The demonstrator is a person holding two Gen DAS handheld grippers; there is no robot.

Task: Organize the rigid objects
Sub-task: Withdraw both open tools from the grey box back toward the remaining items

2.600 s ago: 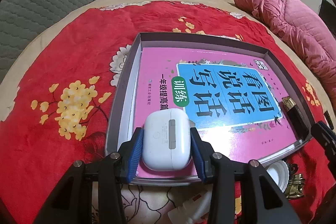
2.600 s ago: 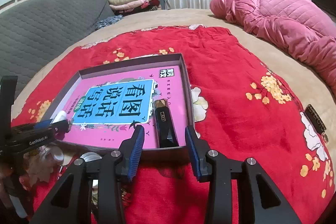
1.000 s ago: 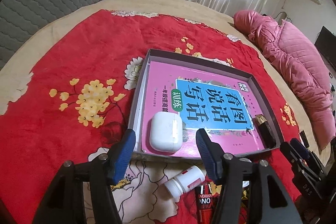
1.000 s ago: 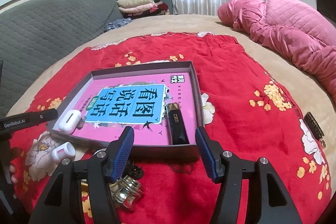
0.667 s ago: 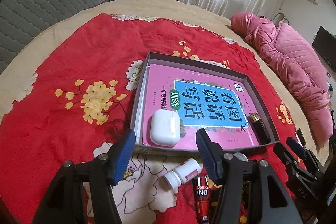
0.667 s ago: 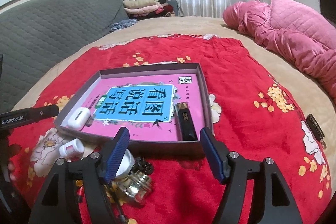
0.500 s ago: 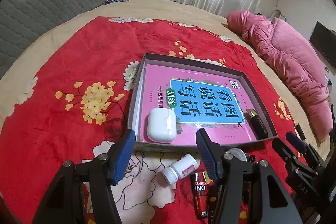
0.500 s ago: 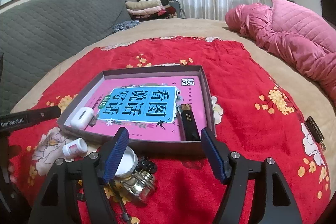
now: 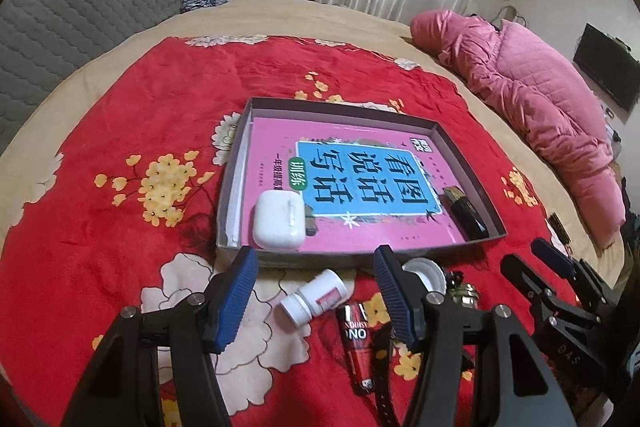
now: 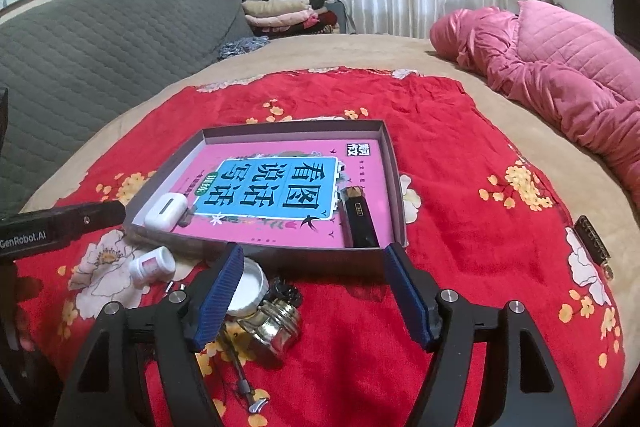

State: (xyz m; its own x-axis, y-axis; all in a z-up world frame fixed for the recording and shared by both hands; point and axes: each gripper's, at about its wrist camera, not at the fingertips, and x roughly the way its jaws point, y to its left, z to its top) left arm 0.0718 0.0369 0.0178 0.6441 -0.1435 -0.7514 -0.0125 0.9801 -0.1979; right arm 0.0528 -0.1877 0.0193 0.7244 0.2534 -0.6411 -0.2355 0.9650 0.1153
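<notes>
Red floral bedding point(image 9: 120, 131) is spread under a shallow box point(image 9: 460, 151). Inside it an earbud case point(image 9: 278, 215) and a dark lighter point(image 9: 464, 213) are already laid; outside its near wall a pill bottle point(image 9: 314, 297), red tube point(image 9: 358, 343) and metal jar point(image 10: 276, 327) are left. Both the left gripper point(image 9: 316, 291) and right gripper point(image 10: 312, 291) are held released, empty.

Plush red blanket point(image 9: 120, 115), glossy paper book cover point(image 9: 360, 187), smooth white plastic earbud case point(image 9: 278, 215), shiny metal jar point(image 10: 276, 323), matt cardboard tray point(image 9: 472, 167).
</notes>
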